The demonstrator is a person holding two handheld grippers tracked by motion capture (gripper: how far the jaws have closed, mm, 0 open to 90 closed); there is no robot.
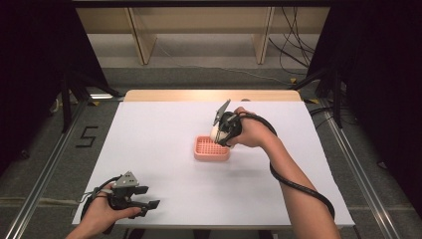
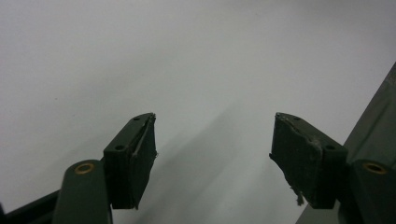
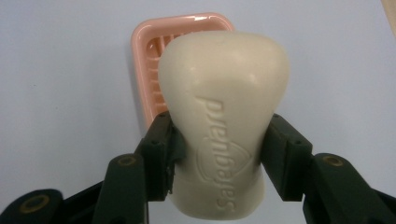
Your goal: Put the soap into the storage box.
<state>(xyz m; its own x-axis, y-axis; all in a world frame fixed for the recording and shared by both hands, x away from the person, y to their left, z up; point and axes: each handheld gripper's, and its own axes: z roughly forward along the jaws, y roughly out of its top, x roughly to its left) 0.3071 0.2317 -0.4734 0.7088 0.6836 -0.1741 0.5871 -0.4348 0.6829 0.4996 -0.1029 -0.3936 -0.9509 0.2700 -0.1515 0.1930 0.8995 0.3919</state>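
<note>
A cream bar of soap (image 3: 224,116) with raised lettering is clamped between the jaws of my right gripper (image 3: 217,154), which is shut on its sides. In the high view the right gripper (image 1: 222,135) hangs just above the right end of a pink slatted soap dish (image 1: 211,148) near the table's middle, with the soap (image 1: 215,132) pale between its jaws. The dish (image 3: 154,56) lies behind the soap in the right gripper view. My left gripper (image 1: 149,206) rests at the table's front left, and its jaws (image 2: 212,154) stand open over bare white surface with nothing between them.
The white table top (image 1: 164,124) has a wooden strip along its far edge (image 1: 209,94). Beyond it stand wooden shelf legs (image 1: 142,40) and loose cables (image 1: 293,45) on the floor. Metal rails run along both sides of the table.
</note>
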